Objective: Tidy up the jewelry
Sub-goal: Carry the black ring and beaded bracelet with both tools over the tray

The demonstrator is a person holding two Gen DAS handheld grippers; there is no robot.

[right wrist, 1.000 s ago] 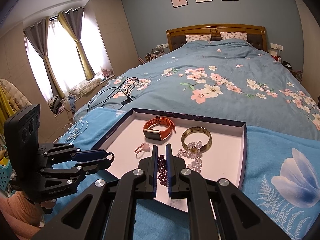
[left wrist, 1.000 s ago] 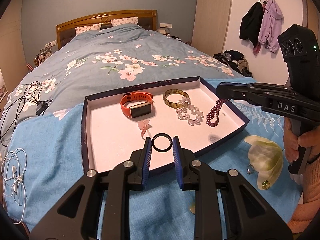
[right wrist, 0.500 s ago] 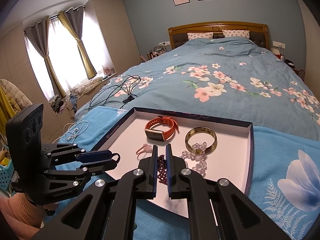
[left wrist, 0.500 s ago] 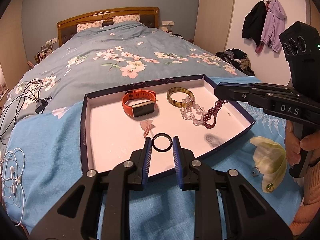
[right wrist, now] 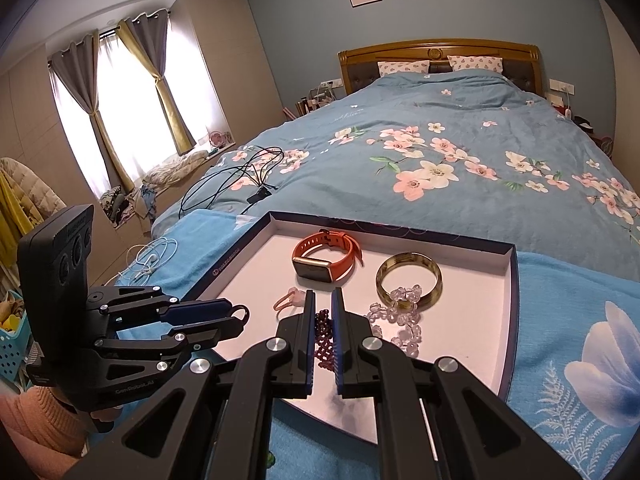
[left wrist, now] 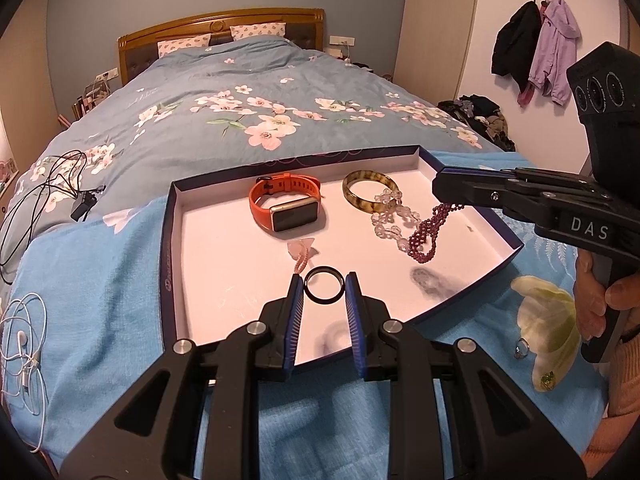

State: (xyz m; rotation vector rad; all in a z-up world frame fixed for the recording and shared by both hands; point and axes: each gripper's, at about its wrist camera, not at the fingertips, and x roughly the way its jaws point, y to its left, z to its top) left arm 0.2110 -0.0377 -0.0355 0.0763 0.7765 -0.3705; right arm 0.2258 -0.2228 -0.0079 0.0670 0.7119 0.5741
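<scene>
Around the shallow tray (left wrist: 170, 240), which lies on a blue floral towel (left wrist: 92, 280) at the foot of the bed (left wrist: 240, 100), loose things crowd the bedding: white earphones (left wrist: 22, 344) to the tray's left, a black cable tangle (left wrist: 44, 184) beyond its far-left corner, and a small ring (left wrist: 522, 347) on the towel just off its right edge. Inside the tray, toward the far wall, sit an orange smartwatch (left wrist: 286, 208) and, to its right, an amber bangle (left wrist: 370, 190) touched by a clear bead bracelet (left wrist: 390, 218). A pink ring (left wrist: 302, 254) lies near the tray's middle.

The left hand-held gripper (left wrist: 324, 290) pinches a black ring (left wrist: 324, 285) between its blue pads, held above the tray's near edge, just in front of the pink ring. The right hand-held gripper (right wrist: 323, 322) is nearly closed on a purple bead bracelet (left wrist: 426, 232), whose strand hangs from its tip down to the tray floor at the right side, against the clear beads. From the left wrist view, that gripper's body reaches in over the tray's right wall.
</scene>
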